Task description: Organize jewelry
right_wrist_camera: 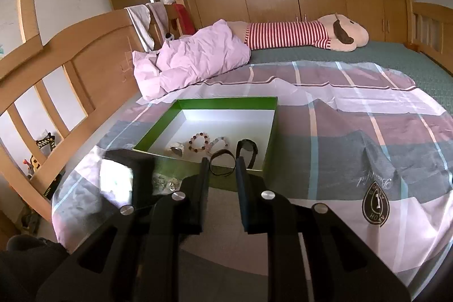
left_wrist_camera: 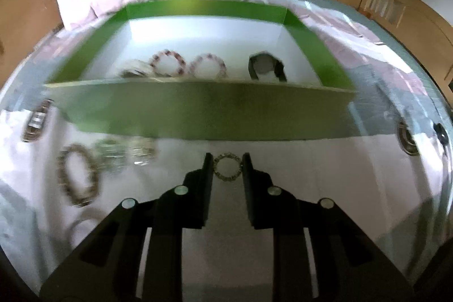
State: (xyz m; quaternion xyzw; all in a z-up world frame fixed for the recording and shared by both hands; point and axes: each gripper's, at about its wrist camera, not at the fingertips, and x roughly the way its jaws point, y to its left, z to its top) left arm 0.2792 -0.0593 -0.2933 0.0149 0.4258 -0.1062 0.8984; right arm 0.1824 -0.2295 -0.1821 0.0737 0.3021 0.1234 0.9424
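Two grippers work at the green box (right_wrist_camera: 249,101) on the striped bedspread (right_wrist_camera: 354,132): the left gripper (left_wrist_camera: 227,166), just in front of the box's near wall, is clamped on a small beaded bracelet (left_wrist_camera: 227,167). The right gripper (right_wrist_camera: 222,164), over that near wall, pinches a dark band (right_wrist_camera: 222,157). Inside the box lie two pink beaded bracelets (left_wrist_camera: 167,62) and a black strap (left_wrist_camera: 266,67); more bracelets (left_wrist_camera: 78,174) lie outside, left of its front.

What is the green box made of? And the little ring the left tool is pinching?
The green box looks like cardboard: thin flat walls, matte green, plain white inside. The ring in the left tool looks like metal links or beads, pale and glinting; blur leaves that unsure.
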